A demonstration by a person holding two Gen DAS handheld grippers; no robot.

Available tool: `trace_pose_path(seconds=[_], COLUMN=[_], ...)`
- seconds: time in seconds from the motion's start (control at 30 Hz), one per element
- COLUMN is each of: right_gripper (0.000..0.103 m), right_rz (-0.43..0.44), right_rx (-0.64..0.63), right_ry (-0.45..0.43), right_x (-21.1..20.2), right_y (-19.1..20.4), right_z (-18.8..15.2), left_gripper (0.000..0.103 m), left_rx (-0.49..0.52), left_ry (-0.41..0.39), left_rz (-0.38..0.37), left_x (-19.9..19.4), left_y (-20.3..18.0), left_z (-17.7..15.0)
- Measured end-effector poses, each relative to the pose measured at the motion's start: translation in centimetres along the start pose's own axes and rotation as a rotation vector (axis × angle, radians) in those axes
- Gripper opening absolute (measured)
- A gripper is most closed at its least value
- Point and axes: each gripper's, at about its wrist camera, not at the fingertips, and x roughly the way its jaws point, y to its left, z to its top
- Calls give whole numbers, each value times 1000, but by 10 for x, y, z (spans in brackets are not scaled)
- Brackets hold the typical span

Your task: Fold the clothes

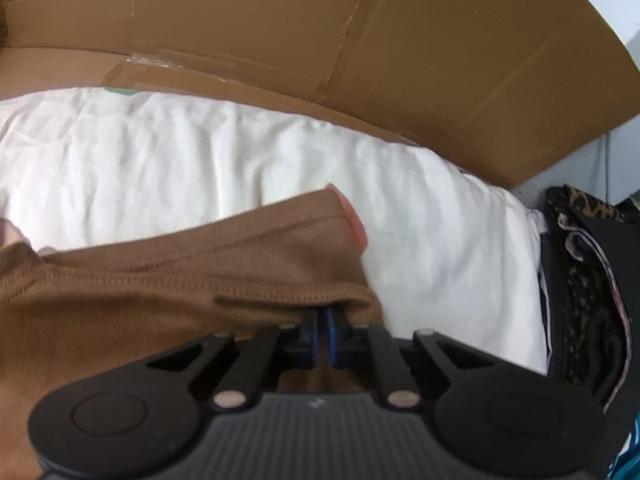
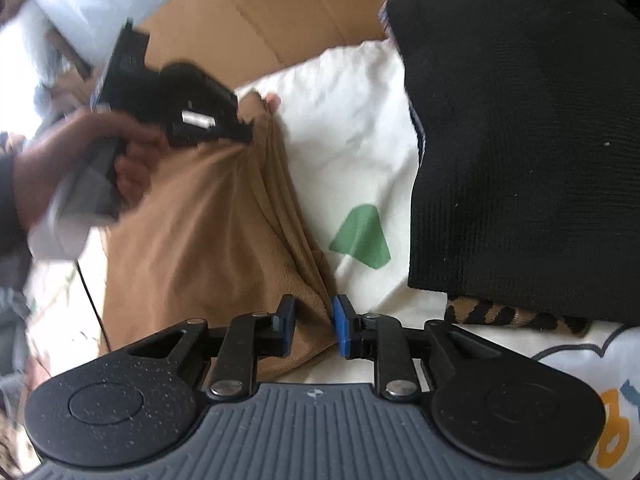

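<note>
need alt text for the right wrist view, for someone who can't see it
The right gripper, jaws apart, straddles the near corner of a brown garment lying on a white sheet. At the garment's far end, the left gripper held in a hand pinches the cloth. A folded black garment lies to the right.

A wrinkled white bedsheet point(image 1: 200, 152) with a green printed patch point(image 2: 362, 240) is covering the bed. Flattened brown cardboard point(image 1: 280, 20) is leaning up behind it, against a white wall point(image 1: 616, 8). Bright daylight is washing out the upper left corner of the right wrist view.
</note>
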Motion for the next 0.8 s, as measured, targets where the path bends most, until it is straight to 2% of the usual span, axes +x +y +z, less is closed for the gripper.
trace_pose_path(seconds=[0.23,0.37,0.5,0.63,0.8], right_gripper=[24,24,25,25,25], right_rz=[-24,-22,5,16,8], right_rx=[-8,1,1,-22,-52], right_ry=[27,25,-7,-49,-68], right_x=[0,-9,-21,-25,-14], right_y=[-10,-10,-6,6,19], right_z=[-11,-13,-12,-7,7], left_gripper=[3,5,15,16,23], left_rx=[-2,2,37,64,85], left_ry=[14,35,17,-15,-42], left_rz=[14,15,31,51,113], left_x=[5,-7,-35,-70,-101], left_y=[1,2,10,29,58], left_z=[7,12,16,17,12])
